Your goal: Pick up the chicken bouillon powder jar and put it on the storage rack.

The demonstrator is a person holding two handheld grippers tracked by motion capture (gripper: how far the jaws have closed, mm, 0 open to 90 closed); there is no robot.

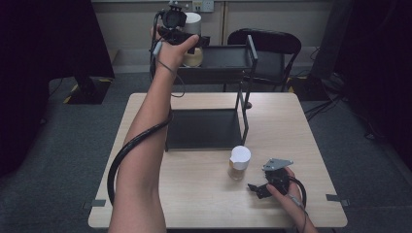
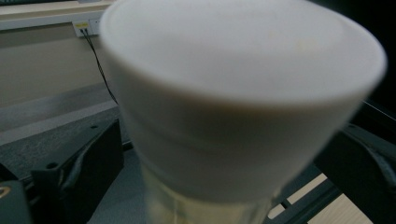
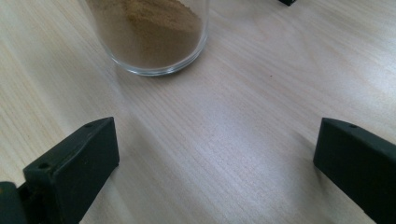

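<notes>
A jar with a white lid and pale contents stands on the top shelf of a black rack at the back. My left gripper is raised to it, and the jar sits between its jaws. The black fingers stand a little off the jar's sides, so the gripper is open. A second white-lidded jar with brown powder stands on the table in front of the rack. My right gripper rests on the table just to its right, open, nothing between its fingers.
The rack's lower shelf lies on the wooden table. One rack post rises near the powder jar. A black chair stands behind the table. My left forearm crosses the table's left half.
</notes>
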